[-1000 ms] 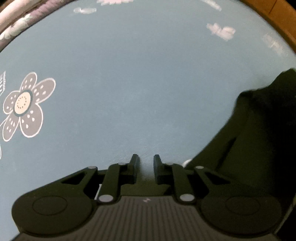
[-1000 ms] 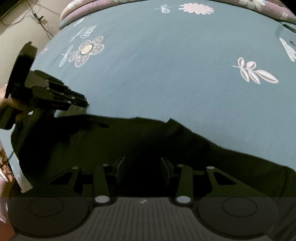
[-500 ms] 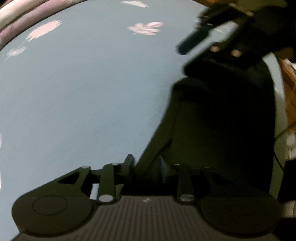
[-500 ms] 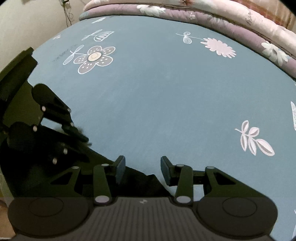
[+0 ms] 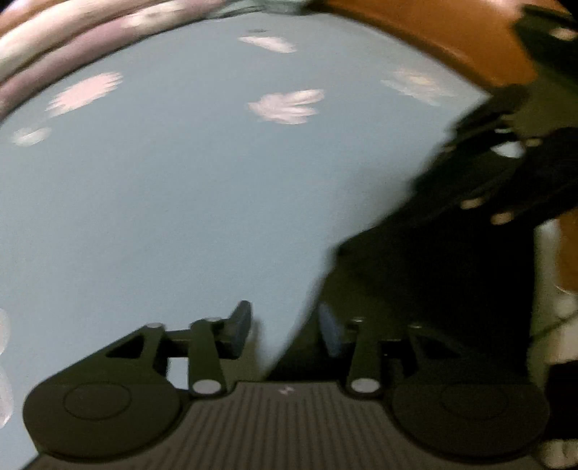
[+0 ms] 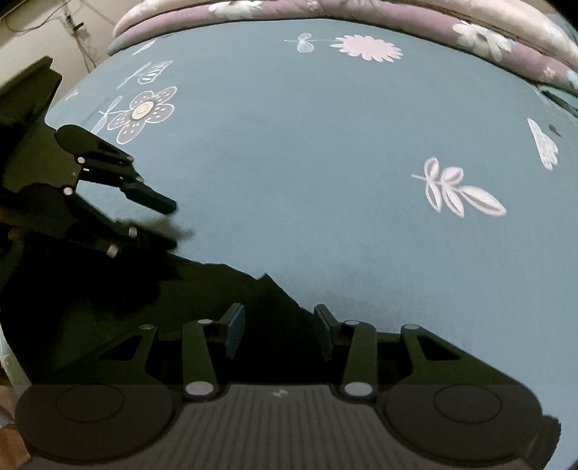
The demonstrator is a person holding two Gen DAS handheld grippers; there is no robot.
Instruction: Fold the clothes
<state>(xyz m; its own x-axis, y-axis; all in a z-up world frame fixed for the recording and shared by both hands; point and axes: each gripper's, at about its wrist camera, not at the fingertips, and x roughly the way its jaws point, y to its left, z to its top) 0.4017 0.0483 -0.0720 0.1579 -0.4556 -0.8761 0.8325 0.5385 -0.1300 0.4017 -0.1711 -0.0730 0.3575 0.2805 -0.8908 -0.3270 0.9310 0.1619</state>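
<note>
A dark garment (image 6: 108, 307) lies crumpled on the blue flowered sheet (image 6: 325, 162), at the near left of the right wrist view. My right gripper (image 6: 278, 330) stands open just over the garment's upper edge, with dark cloth under and between its fingers. My left gripper (image 6: 171, 226) comes in from the left, open, and a blurred tuft of the cloth sits at its lower finger. In the left wrist view the left gripper (image 5: 285, 329) is open, and the garment (image 5: 415, 289) has its edge running through the gap. The picture there is smeared by motion.
A folded pink and purple floral quilt (image 6: 505, 43) lines the far side of the bed. A wall with hanging cables (image 6: 72, 29) is at the upper left. Something orange-brown and wooden (image 5: 451, 36) curves behind the bed in the left wrist view.
My left gripper has opened from a narrow gap to a wide one and swung right onto the garment's edge. My right gripper stayed open while the cloth's edge slid back toward it.
</note>
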